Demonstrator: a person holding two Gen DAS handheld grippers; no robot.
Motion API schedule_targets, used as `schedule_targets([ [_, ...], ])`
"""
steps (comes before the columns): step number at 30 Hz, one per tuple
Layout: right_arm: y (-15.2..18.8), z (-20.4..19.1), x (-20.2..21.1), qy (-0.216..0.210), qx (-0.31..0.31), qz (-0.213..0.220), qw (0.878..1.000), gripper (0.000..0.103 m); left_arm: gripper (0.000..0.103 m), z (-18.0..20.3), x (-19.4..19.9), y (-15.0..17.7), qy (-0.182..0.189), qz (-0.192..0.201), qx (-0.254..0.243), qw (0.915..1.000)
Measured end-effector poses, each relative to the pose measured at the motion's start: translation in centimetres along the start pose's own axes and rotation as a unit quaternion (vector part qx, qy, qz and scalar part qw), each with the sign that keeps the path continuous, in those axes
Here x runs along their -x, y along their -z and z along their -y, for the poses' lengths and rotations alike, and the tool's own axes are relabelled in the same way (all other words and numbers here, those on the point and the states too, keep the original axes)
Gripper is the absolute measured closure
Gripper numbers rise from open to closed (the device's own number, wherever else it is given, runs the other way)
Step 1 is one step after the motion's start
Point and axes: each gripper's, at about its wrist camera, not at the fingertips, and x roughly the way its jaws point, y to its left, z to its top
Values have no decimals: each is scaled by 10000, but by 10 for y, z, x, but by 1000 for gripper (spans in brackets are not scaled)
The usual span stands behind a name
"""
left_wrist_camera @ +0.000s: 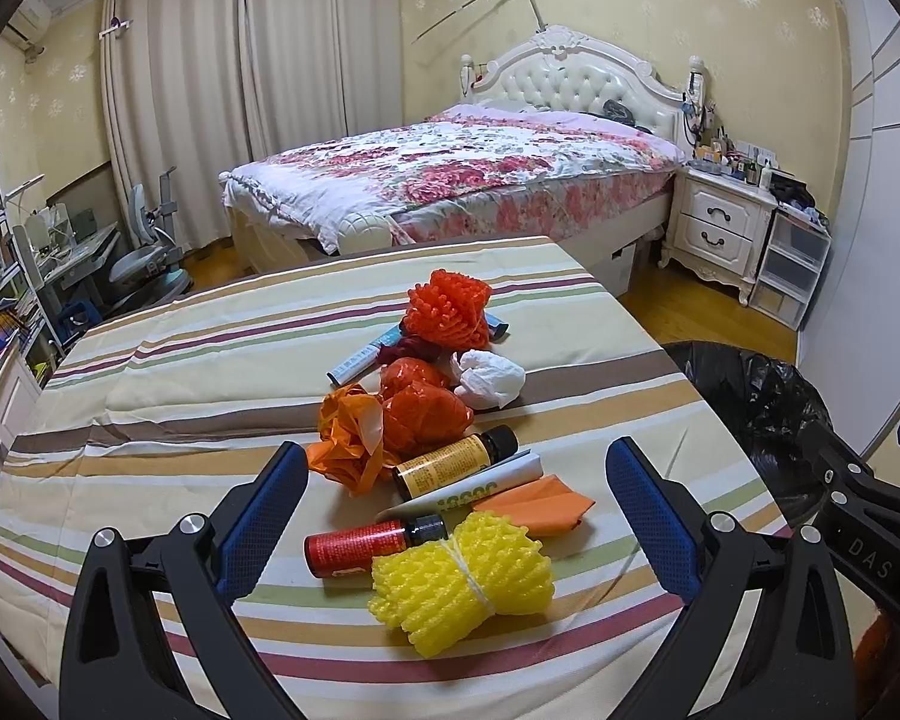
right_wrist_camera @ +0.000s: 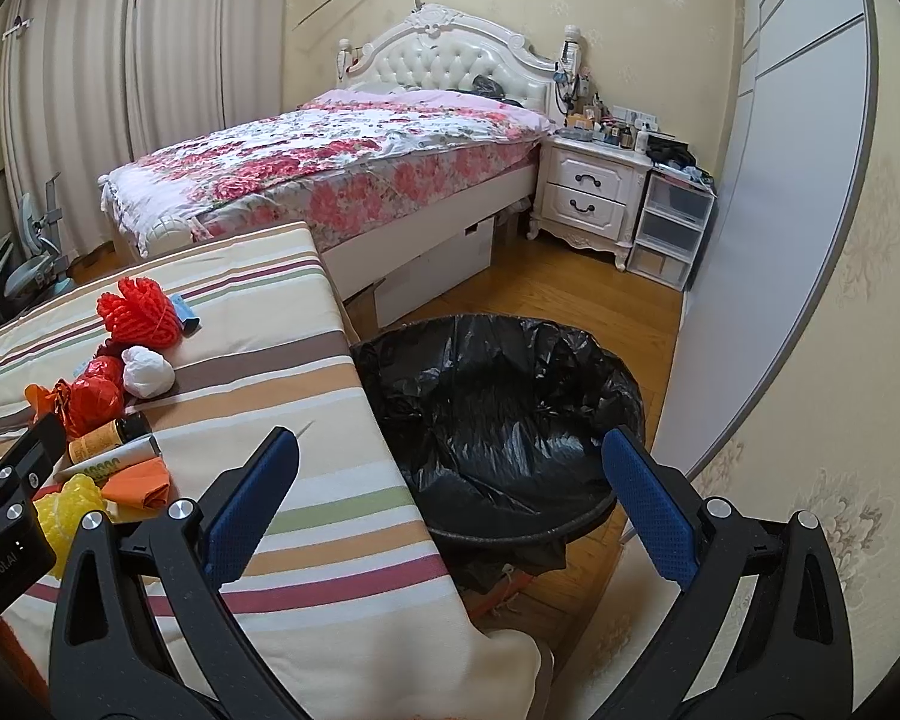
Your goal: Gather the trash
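Observation:
A heap of trash lies on the striped table [left_wrist_camera: 150, 396]: a yellow foam net [left_wrist_camera: 462, 582], a red-labelled bottle [left_wrist_camera: 372, 546], a yellow-labelled bottle [left_wrist_camera: 456, 462], orange paper [left_wrist_camera: 540, 504], crumpled red and orange plastic [left_wrist_camera: 414, 408], a white wad [left_wrist_camera: 489, 378] and a red foam net [left_wrist_camera: 447, 309]. My left gripper [left_wrist_camera: 459, 468] hovers open just before the near items, holding nothing. My right gripper [right_wrist_camera: 450, 468] is open and empty, over the table's right edge beside the bin with a black liner [right_wrist_camera: 498, 414]. In the right wrist view the yellow foam net [right_wrist_camera: 69, 504] shows at the left.
A bed with a floral quilt [left_wrist_camera: 450, 168] stands behind the table, with a white nightstand [left_wrist_camera: 720, 222] and plastic drawers [left_wrist_camera: 792, 264] to its right. A desk, chair and shelves [left_wrist_camera: 60, 252] fill the left side. Wooden floor [right_wrist_camera: 540, 288] lies between bed and bin.

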Motion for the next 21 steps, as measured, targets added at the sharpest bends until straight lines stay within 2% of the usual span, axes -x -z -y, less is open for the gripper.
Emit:
schedule_targets([
  [21, -1, 0, -1, -9, -6, -13, 10000, 4, 6, 6, -3, 4, 7, -11, -35, 10000],
])
